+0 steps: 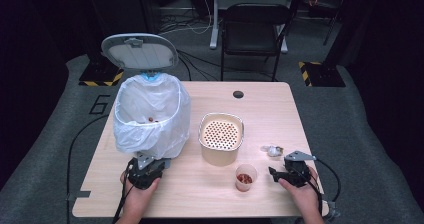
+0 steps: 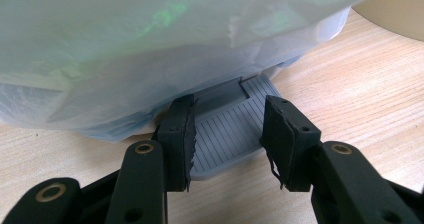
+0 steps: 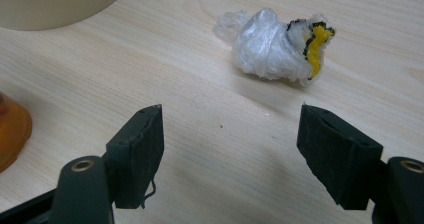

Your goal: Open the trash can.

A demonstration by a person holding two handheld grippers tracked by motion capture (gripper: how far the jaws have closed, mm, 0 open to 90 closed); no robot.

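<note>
Pressing on the grey ribbed foot pedal of the white pedal bin lined with a translucent plastic bag, the left gripper sits at the bin's 6 o'clock base, jaws set narrowly apart astride the pedal, one on each side; contact with the pads cannot be told. Bin lid stands raised at 12 o'clock of the bin. Small reddish bits lie inside the bag.

Right gripper rests low over the pale wooden table, jaws spread wide, holding nothing. Crumpled clear plastic wrapper with a yellow-and-black scrap lies on the table at 1 o'clock from those jaws, near but apart.

Cream perforated-top container stands mid-table; small orange-tinted cup of reddish pieces sits at its 5 o'clock.
</note>
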